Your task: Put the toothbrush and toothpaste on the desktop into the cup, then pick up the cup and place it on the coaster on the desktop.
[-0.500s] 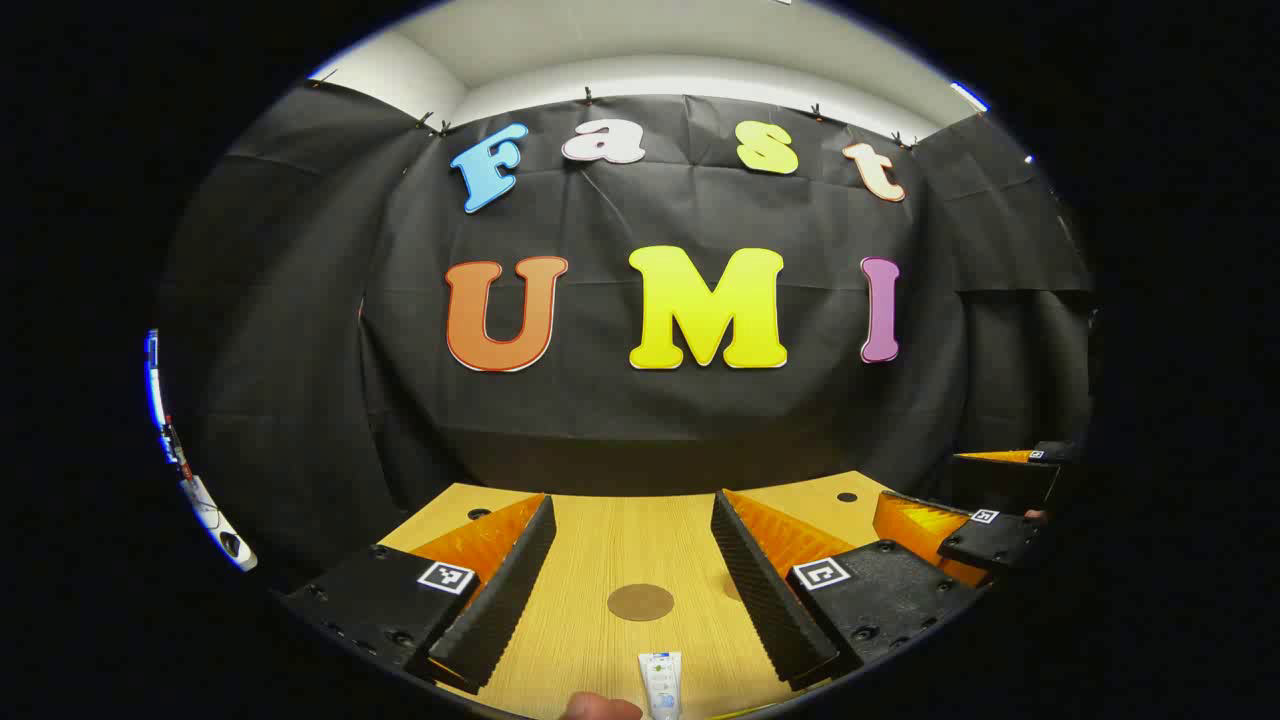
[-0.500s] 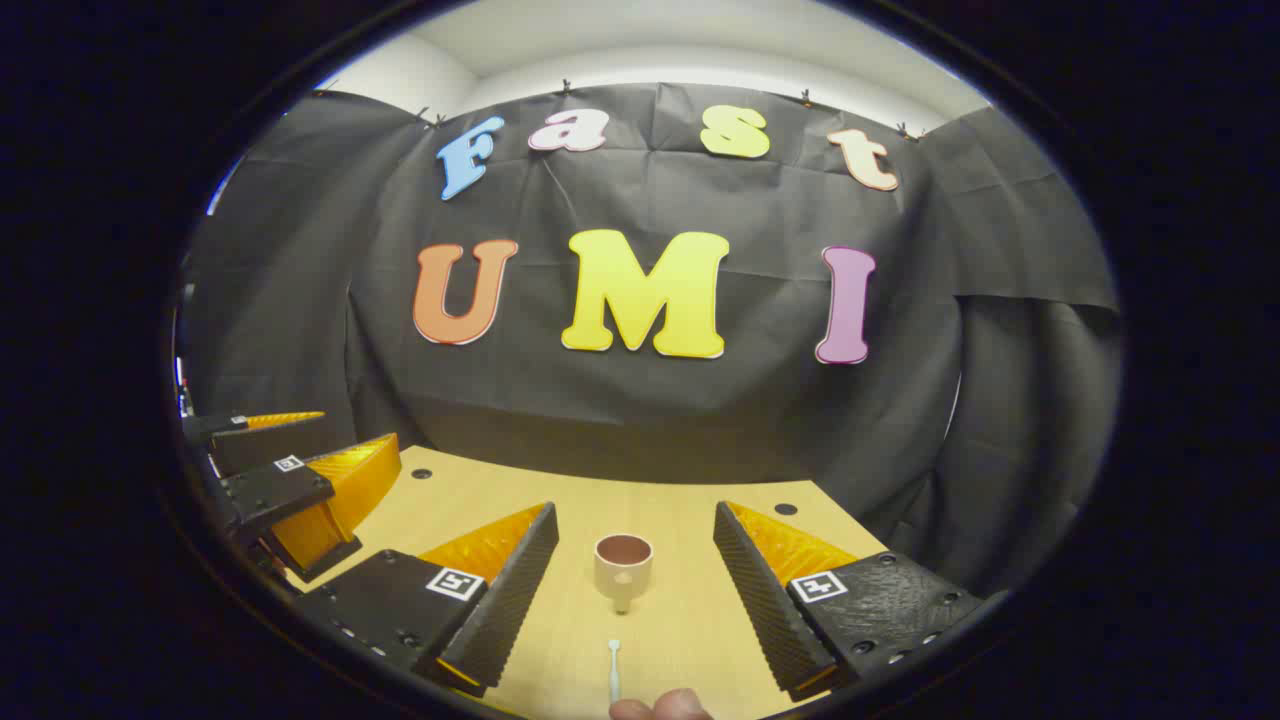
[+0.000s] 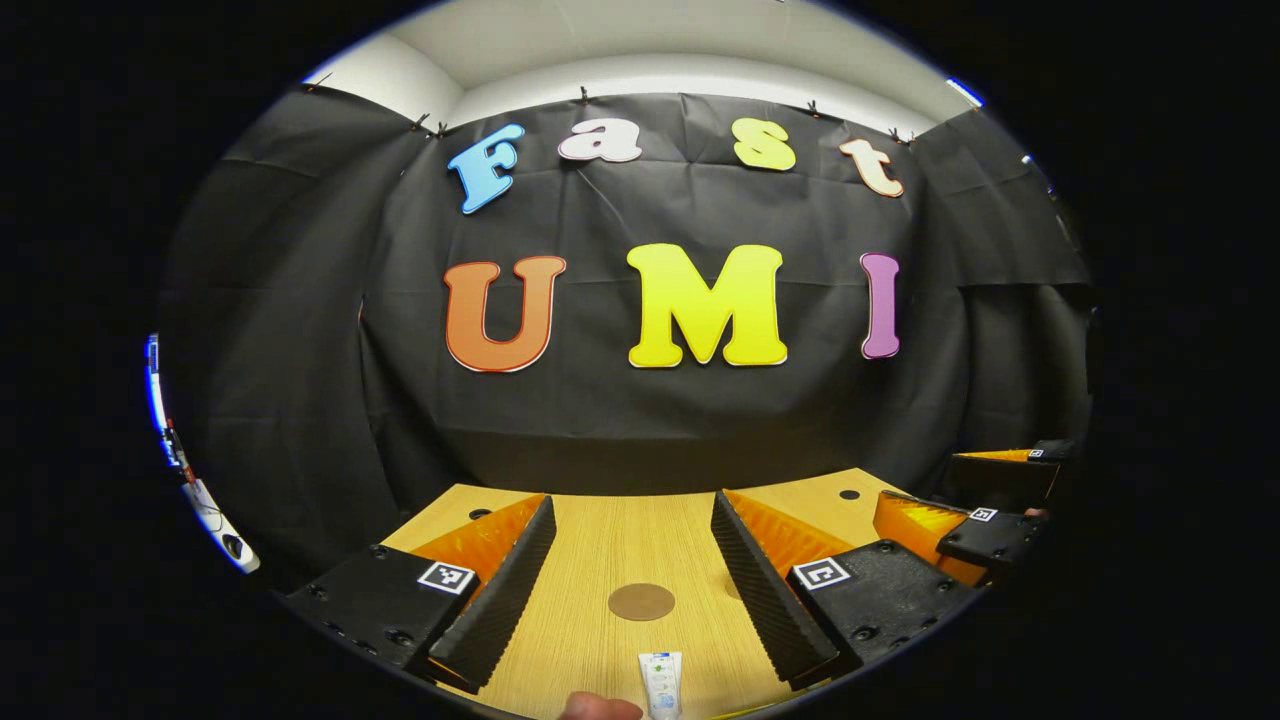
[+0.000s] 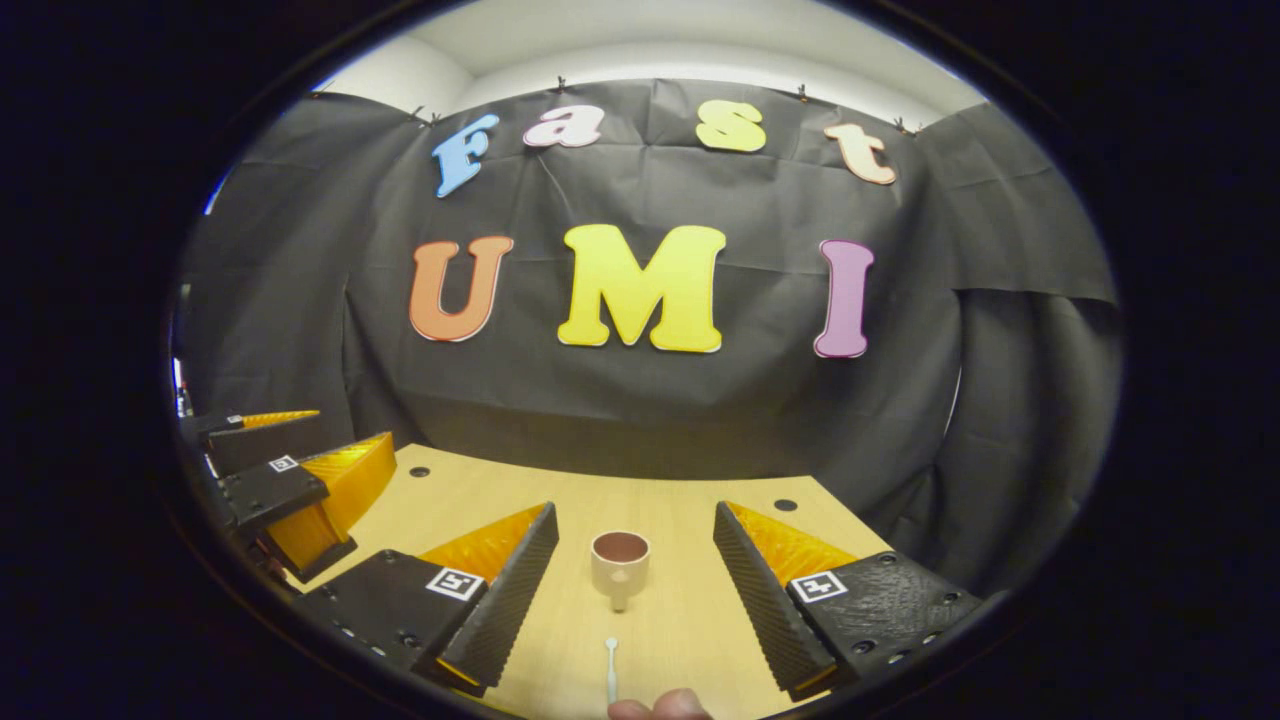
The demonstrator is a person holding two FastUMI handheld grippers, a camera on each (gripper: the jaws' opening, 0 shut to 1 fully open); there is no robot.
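The toothpaste tube (image 3: 661,684) lies at the frame bottom between the released left hand-held gripper's (image 3: 632,585) fingers; the toothbrush (image 4: 611,670) lies likewise before the released right hand-held gripper (image 4: 632,585).

A staged recording booth, not a lived-in room: creased black cloth (image 3: 640,400) clipped up as a wall ahead of the hand-held gripper, a plain white ceiling (image 3: 660,50) above it, and a pale wood-grain surface (image 4: 660,620) (with round cable holes) below.

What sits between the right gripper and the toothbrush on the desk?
Nothing visible. In the right gripper view, the toothbrush lies on bare desk between the open right gripper fingers, with the cup upright beyond it.
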